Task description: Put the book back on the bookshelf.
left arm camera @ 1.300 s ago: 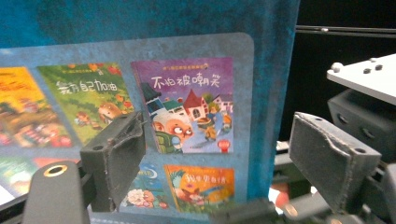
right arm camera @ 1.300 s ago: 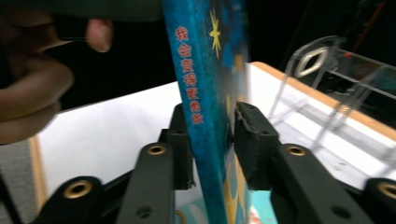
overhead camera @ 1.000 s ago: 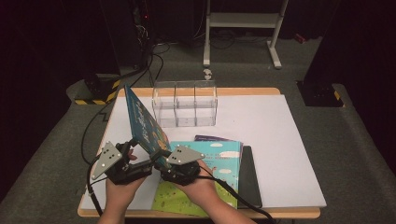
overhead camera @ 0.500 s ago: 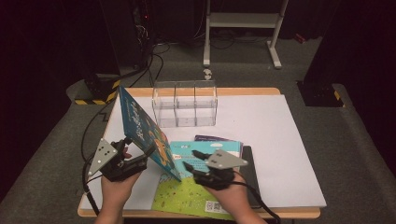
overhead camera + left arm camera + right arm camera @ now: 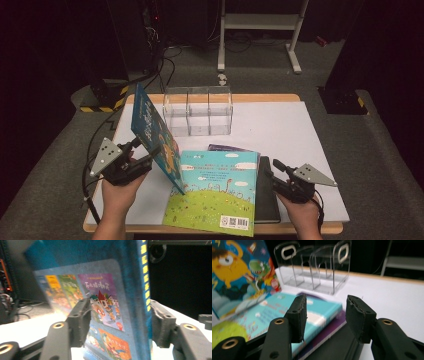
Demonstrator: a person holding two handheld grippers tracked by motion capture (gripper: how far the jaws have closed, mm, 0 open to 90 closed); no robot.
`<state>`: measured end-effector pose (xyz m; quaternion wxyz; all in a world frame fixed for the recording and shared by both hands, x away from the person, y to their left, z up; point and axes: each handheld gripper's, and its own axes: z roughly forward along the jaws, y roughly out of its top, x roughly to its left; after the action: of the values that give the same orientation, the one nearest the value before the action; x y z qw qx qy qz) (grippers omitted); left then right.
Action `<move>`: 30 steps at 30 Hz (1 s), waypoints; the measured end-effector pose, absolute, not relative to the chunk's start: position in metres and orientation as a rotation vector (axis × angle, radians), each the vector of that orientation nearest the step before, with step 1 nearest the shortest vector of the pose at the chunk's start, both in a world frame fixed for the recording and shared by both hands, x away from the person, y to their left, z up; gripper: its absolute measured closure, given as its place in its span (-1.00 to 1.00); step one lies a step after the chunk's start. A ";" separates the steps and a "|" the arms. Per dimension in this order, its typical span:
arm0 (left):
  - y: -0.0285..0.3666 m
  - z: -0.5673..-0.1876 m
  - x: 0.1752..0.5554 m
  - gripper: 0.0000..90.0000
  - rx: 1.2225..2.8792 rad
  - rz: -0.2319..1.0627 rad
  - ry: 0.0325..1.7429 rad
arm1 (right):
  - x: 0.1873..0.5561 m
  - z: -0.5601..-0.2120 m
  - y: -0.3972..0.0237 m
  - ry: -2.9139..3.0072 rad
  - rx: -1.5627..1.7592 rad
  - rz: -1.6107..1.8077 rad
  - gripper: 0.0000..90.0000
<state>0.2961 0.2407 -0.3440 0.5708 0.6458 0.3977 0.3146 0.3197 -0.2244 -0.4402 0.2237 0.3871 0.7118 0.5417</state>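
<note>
A blue picture book (image 5: 150, 131) stands tilted on its lower edge at the table's left. My left gripper (image 5: 146, 155) is shut on it; its jaws have just been closing, with the book (image 5: 117, 295) between the pads (image 5: 80, 317). Flat in the middle lies a stack: a green and sky-blue book (image 5: 217, 192) over a purple book (image 5: 231, 148), with a black book (image 5: 267, 192) along the right side. My right gripper (image 5: 272, 170) hovers at the stack's right edge. It is open with nothing between its fingers (image 5: 298, 315), and its jaws have just opened a little.
A clear acrylic book rack (image 5: 199, 111) with several slots stands at the back of the white table mat (image 5: 280, 130). Cables run off the table's back left. The mat's right half is bare white surface.
My right gripper left the blue book and swung right to the stack's right edge. The left gripper has closed on the blue book and holds it up alone.
</note>
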 end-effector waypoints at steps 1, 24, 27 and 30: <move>0.241 -0.343 0.296 0.00 1.526 0.748 0.935 | 0.319 -0.443 -0.225 1.992 1.049 1.458 0.14; 0.295 -0.373 0.260 0.80 1.451 0.842 1.014 | 0.319 -0.446 -0.227 1.997 1.075 1.491 0.18; 0.293 -0.376 0.256 0.78 1.463 0.861 0.976 | 0.321 -0.451 -0.230 1.996 1.101 1.477 0.18; 0.290 -0.376 0.254 0.69 1.468 0.865 0.955 | 0.320 -0.452 -0.231 2.001 1.107 1.477 0.19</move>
<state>0.2543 0.2901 -0.3759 0.5597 0.6227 0.4053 0.3670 0.3200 -0.2307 -0.4520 0.2083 0.3976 0.7190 0.5306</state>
